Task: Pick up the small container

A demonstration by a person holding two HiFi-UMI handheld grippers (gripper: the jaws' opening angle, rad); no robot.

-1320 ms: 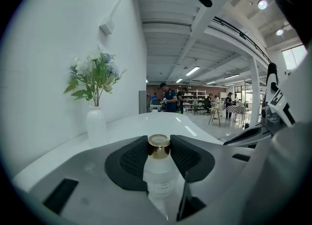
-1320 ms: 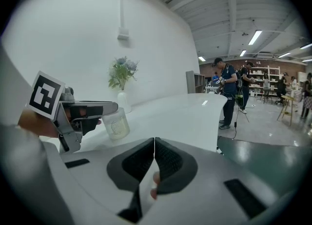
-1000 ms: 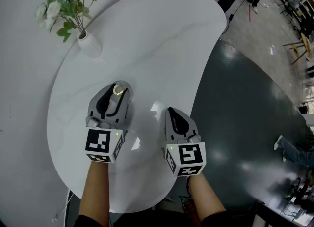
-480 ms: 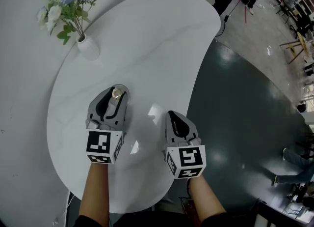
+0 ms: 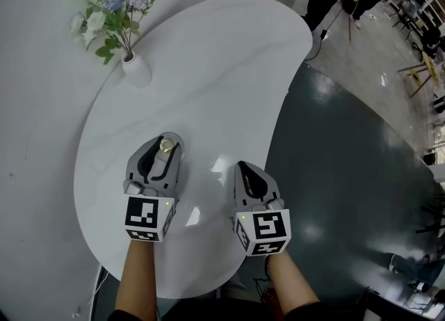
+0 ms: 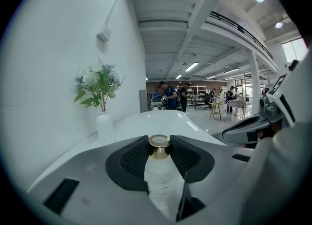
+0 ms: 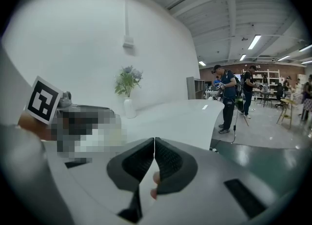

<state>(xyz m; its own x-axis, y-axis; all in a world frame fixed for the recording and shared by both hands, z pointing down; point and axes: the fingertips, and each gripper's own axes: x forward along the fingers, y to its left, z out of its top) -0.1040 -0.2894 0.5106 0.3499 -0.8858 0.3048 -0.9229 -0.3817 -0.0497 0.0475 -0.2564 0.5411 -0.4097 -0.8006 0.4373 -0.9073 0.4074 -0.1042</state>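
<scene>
Bright, even light comes from ceiling lamps; the white table shows soft glare just beside the right gripper. Both gripper views bend strongly at the edges.

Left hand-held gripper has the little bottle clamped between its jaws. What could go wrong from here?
1. The left hand-held gripper grips the small container near its jaw tips, around the gold cap. The smooth bottle could pivot or slip out.
2. The right hand-held gripper is shut and empty beside it, so nothing would catch a slip above the table.
3. A careless forward swing might knock the flower vase.
</scene>
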